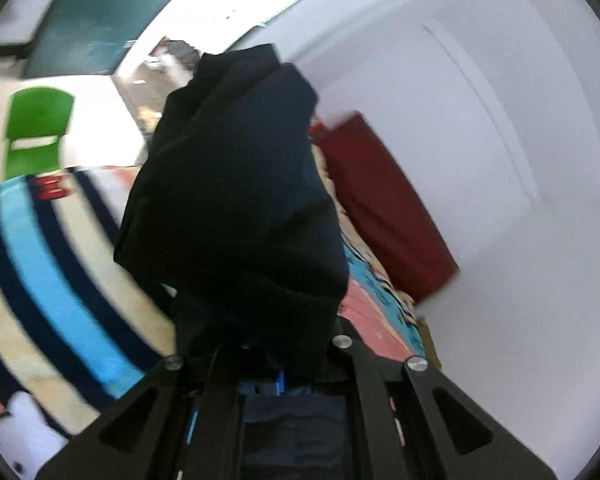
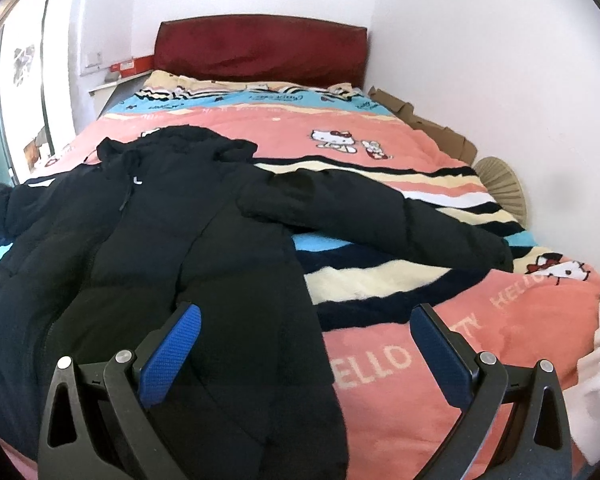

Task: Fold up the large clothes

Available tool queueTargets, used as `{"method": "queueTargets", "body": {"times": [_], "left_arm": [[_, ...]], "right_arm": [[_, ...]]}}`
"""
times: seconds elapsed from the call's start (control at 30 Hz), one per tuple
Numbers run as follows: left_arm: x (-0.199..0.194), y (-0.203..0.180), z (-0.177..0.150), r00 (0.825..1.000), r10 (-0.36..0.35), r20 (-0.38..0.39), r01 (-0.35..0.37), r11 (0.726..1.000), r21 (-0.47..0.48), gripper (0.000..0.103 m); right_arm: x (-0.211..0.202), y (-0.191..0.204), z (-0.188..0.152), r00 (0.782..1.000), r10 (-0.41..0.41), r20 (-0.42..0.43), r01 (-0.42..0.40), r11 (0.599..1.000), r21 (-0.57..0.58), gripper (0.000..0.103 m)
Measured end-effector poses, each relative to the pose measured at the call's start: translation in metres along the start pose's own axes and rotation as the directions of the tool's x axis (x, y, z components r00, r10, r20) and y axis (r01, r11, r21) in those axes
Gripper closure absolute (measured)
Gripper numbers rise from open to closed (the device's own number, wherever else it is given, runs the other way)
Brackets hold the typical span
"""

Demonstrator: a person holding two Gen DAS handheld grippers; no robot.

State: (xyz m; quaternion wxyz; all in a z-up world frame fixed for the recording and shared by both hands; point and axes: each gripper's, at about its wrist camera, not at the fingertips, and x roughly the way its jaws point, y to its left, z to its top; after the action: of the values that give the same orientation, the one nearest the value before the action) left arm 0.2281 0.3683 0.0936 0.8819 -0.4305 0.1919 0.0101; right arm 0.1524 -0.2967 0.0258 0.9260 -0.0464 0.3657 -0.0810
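Note:
A large black hooded jacket (image 2: 172, 240) lies spread on the bed, hood toward the headboard and one sleeve (image 2: 380, 216) stretched to the right. In the left wrist view my left gripper (image 1: 266, 364) is shut on a bunched fold of the black jacket (image 1: 236, 200), which rises lifted in front of the camera and hides the fingertips. My right gripper (image 2: 306, 356) hovers open above the jacket's near hem; its blue left pad (image 2: 172, 360) is over the cloth and the right pad (image 2: 440, 360) over the blanket, with nothing gripped.
A pink, blue and striped cartoon blanket (image 2: 420, 360) covers the bed, with a dark red headboard (image 2: 260, 50) against the white wall. Flattened cardboard (image 2: 424, 124) and a fan (image 2: 504, 184) lie along the right wall. A green chair (image 1: 36, 132) stands beyond the bed.

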Motion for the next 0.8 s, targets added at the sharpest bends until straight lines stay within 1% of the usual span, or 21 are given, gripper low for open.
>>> {"method": "queueTargets", "body": {"times": [0.1,0.2,0.3,0.37,0.4,0.43,0.5,0.53,0.6,0.63,0.7,0.73,0.77,0.8], "left_arm": [[0.015,-0.050,-0.015,0.996,-0.075,-0.045,0.078,0.995,0.057,0.098],[0.032,-0.095,-0.033,0.986,-0.137,-0.100,0.147,0.983,0.108,0.098],[0.050,-0.135,-0.057,0.973,-0.163,-0.161,0.191,0.966,0.174,0.098],[0.069,-0.164,-0.080,0.961,-0.161,-0.222,0.214,0.947,0.238,0.098],[0.076,-0.178,-0.095,0.958,-0.152,-0.245,0.218,0.938,0.271,0.098],[0.090,-0.198,-0.119,0.950,-0.132,-0.283,0.223,0.920,0.321,0.098],[0.108,-0.216,-0.152,0.936,-0.095,-0.338,0.229,0.894,0.384,0.098],[0.119,-0.228,-0.174,0.930,-0.062,-0.363,0.225,0.875,0.428,0.098],[0.137,-0.236,-0.209,0.917,0.002,-0.399,0.212,0.845,0.491,0.098],[0.145,-0.236,-0.233,0.907,0.032,-0.419,0.209,0.831,0.515,0.098],[0.161,-0.234,-0.267,0.889,0.086,-0.449,0.204,0.804,0.558,0.098],[0.172,-0.232,-0.284,0.876,0.121,-0.467,0.202,0.787,0.583,0.098],[0.177,-0.232,-0.299,0.866,0.149,-0.476,0.202,0.768,0.607,0.098],[0.181,-0.231,-0.317,0.856,0.184,-0.484,0.202,0.741,0.640,0.098]], "right_arm": [[-0.007,-0.009,0.000,1.000,0.004,0.019,-0.004,1.000,0.021,0.001],[-0.013,-0.020,0.001,0.999,-0.006,0.036,0.005,0.999,0.043,0.000],[-0.018,-0.030,0.003,0.998,-0.020,0.054,0.017,0.998,0.060,0.000],[-0.020,-0.036,0.003,0.998,-0.026,0.060,0.022,0.997,0.073,0.000],[-0.020,-0.039,0.002,0.998,-0.027,0.061,0.022,0.996,0.082,0.000],[-0.020,-0.041,0.002,0.998,-0.027,0.061,0.022,0.996,0.087,0.000],[-0.020,-0.046,0.002,0.998,-0.029,0.062,0.023,0.995,0.095,0.000],[-0.020,-0.049,0.001,0.998,-0.032,0.062,0.026,0.995,0.098,0.000],[-0.019,-0.055,0.000,0.997,-0.039,0.062,0.032,0.994,0.107,0.000],[-0.019,-0.057,0.000,0.997,-0.041,0.060,0.034,0.993,0.111,0.000],[-0.017,-0.061,-0.001,0.997,-0.047,0.054,0.040,0.992,0.122,0.000],[-0.015,-0.063,-0.001,0.997,-0.048,0.052,0.041,0.991,0.126,0.000],[-0.014,-0.064,-0.002,0.998,-0.049,0.050,0.042,0.991,0.127,0.000],[-0.014,-0.065,-0.002,0.998,-0.050,0.049,0.043,0.991,0.128,0.000]]}}
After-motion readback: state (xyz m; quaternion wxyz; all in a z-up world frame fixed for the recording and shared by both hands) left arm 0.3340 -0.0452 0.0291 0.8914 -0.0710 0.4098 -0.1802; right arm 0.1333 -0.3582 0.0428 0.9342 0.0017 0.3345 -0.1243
